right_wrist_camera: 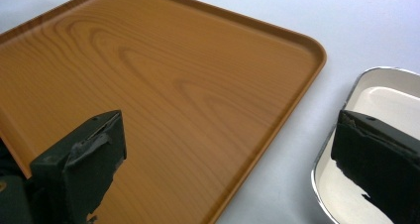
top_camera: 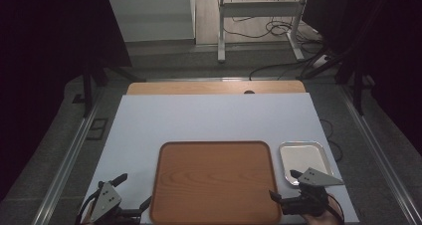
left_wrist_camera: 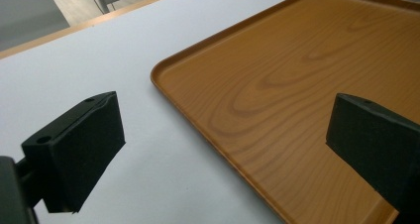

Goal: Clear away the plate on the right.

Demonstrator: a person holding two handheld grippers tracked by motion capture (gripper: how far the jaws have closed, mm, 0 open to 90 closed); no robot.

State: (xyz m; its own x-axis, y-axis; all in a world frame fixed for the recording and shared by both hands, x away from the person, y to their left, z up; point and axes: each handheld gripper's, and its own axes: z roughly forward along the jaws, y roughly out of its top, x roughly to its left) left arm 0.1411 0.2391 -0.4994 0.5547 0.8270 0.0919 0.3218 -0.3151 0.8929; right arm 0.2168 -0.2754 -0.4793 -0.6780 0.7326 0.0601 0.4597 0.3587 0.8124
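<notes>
The wooden tray (top_camera: 215, 182) lies flat at the near middle of the white table top (top_camera: 209, 120), its long axis running left to right, and both tools flank it at the near edge: the left gripper (top_camera: 130, 191) just off its near-left corner, the right gripper (top_camera: 284, 185) off its near-right corner. Each has its jaws spread wide with nothing between them. In the left gripper view one jaw hangs over the bare table and the other over the tray's (left_wrist_camera: 277, 85) floor, so the left rim runs between them; in the right gripper view the jaws likewise straddle the tray's (right_wrist_camera: 163, 85) right rim, one over the wood, the other over the small metal tray (right_wrist_camera: 369, 100). That metal tray (top_camera: 302, 158) sits just beside the wooden one on its right, apart from it by a narrow strip of table, and is the only thing crowding the right gripper; the left side is open
</notes>
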